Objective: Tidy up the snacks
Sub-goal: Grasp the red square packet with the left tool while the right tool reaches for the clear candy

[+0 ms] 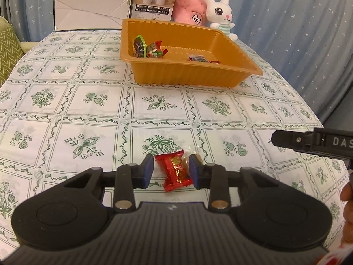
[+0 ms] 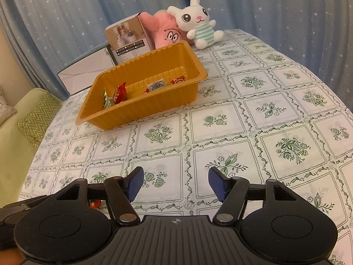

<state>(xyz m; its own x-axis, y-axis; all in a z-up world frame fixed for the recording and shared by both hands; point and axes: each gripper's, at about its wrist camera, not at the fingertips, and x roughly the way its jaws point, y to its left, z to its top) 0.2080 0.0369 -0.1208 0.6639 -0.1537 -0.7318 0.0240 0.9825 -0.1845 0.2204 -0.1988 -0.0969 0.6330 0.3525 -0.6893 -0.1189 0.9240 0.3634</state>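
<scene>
A surface covered with a white cloth printed in green floral squares. Low over its near edge, the left gripper has its two blue-padded fingers set either side of a red-wrapped candy that lies on the cloth; the pads are close to the wrapper, but whether they press it cannot be told. A clear-wrapped sweet lies just beyond the right pad. Farther back sits an orange plastic tray with ribbed walls, holding several wrapped snacks at its left end and middle. Behind the tray stand a product box, a pink plush toy and a white plush rabbit. The right gripper hovers with its fingers spread wide over bare cloth, holding nothing, well short of the tray.
</scene>
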